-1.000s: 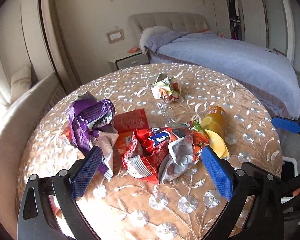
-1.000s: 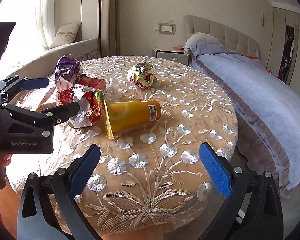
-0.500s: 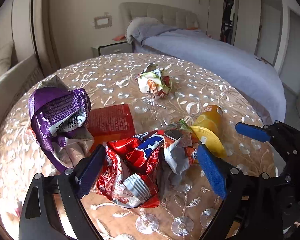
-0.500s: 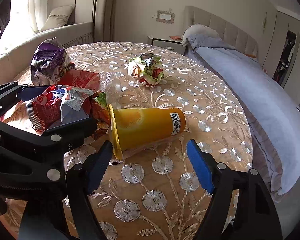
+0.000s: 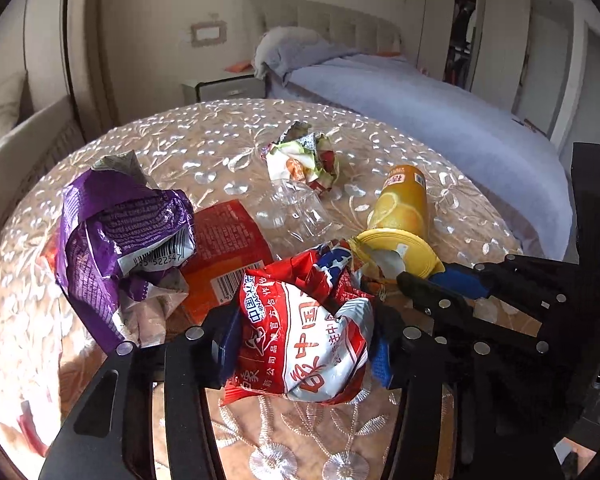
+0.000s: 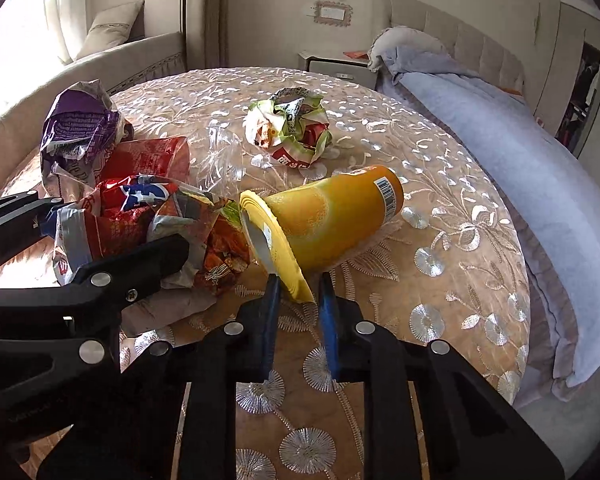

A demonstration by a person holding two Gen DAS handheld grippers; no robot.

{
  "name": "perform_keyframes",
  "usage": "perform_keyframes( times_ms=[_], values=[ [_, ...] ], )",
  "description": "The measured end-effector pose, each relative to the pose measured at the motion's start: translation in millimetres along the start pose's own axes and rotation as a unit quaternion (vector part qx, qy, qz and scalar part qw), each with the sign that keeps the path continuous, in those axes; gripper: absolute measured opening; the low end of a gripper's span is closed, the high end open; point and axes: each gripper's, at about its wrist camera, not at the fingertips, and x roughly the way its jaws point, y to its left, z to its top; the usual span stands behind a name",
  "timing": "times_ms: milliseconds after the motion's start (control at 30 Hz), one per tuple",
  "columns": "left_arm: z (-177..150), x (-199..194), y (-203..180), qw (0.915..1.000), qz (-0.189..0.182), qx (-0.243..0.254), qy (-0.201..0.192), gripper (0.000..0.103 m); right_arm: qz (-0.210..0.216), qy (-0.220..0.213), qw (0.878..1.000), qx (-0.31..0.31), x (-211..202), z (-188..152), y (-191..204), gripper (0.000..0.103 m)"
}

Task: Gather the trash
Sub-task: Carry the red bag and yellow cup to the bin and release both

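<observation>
My left gripper [image 5: 300, 344] is shut on a crumpled red and white snack bag [image 5: 304, 340] on the round table; the bag also shows in the right wrist view [image 6: 140, 216]. My right gripper [image 6: 298, 300] is shut on the rim of a yellow-orange cup [image 6: 324, 216] lying on its side, also seen in the left wrist view [image 5: 400, 216]. A purple wrapper [image 5: 116, 224], a flat red packet [image 5: 220, 248], a clear plastic cup [image 5: 292, 212] and a crumpled green and white wrapper [image 5: 304, 160] lie further back.
The table wears an embroidered beige cloth [image 6: 440, 280]. A bed with a lilac cover [image 6: 520, 128] stands to the right, a nightstand [image 5: 220, 88] behind, and a beige sofa [image 6: 100, 52] to the left by the window.
Both grippers moved forward and closed: the left one onto the red and white snack bag, the right one onto the rim of the yellow-orange cup.
</observation>
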Motion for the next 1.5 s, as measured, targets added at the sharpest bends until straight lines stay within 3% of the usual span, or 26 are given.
perform_keyframes(
  times_ms=[67,400,867,1300,1500],
  values=[
    [-2.4,-6.5,-2.0,1.0000,0.005,0.000,-0.007,0.050,0.002,-0.008,1.000,0.009,-3.9,-2.1,-7.5,0.012],
    [-8.2,-63.3,-23.4,0.9985,-0.004,0.001,-0.054,0.049,0.014,-0.080,0.996,0.030,-74.8,-24.3,-34.4,0.011],
    [-17.2,-119.1,-124.1,0.9914,-0.040,0.074,-0.100,0.049,-0.034,-0.151,0.987,0.051,-177.8,-72.9,-92.4,0.011],
    [-43.4,-100.2,-223.3,0.9812,-0.095,0.155,-0.065,0.049,-0.099,-0.120,0.983,0.093,-206.1,-149.4,-146.5,0.011],
    [-66.7,-67.1,-273.3,0.9679,-0.135,0.211,-0.020,0.050,-0.111,-0.082,0.984,0.110,-200.9,-191.1,-172.4,0.011]
  ],
)
